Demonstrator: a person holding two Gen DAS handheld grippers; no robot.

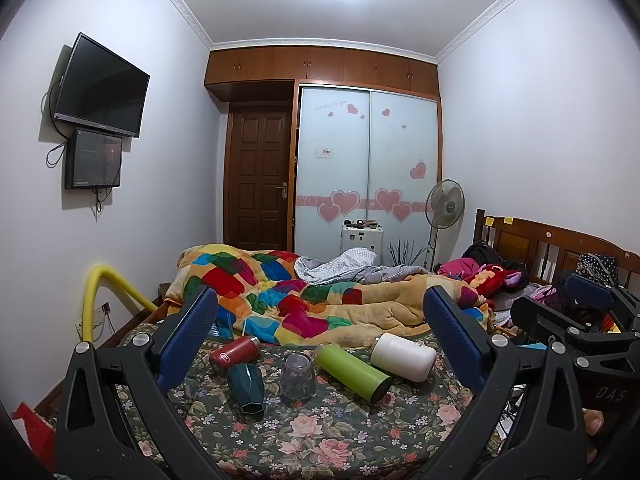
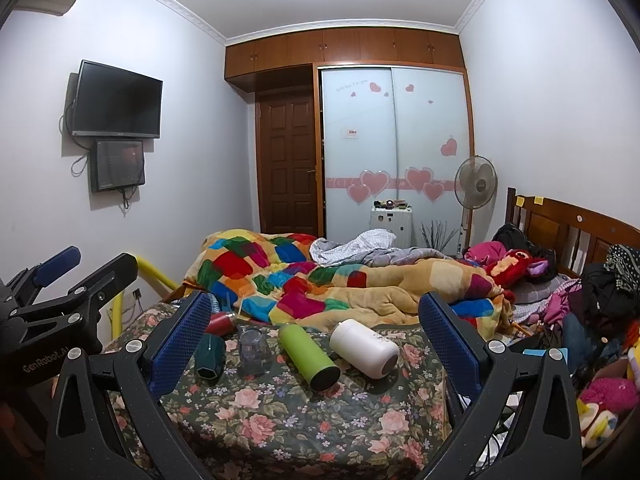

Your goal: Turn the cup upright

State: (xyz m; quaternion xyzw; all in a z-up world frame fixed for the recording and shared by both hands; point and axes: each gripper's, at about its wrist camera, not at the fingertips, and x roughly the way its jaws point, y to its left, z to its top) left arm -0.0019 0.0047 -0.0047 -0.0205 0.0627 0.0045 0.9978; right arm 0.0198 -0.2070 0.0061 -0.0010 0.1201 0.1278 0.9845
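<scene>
approach stage, nothing grasped. left gripper point(image 1: 320, 344) and right gripper point(image 2: 316, 340) both wide open, empty. clear cup point(image 1: 297, 378) stands inverted on floral cloth point(image 1: 340, 432); next, close on its sides, then turn it over.

A home bedroom: rumpled bed point(image 1: 340, 300), sliding wardrobe point(image 1: 368, 160), wall television point(image 1: 102, 86), standing fan point(image 1: 445, 204)
</scene>
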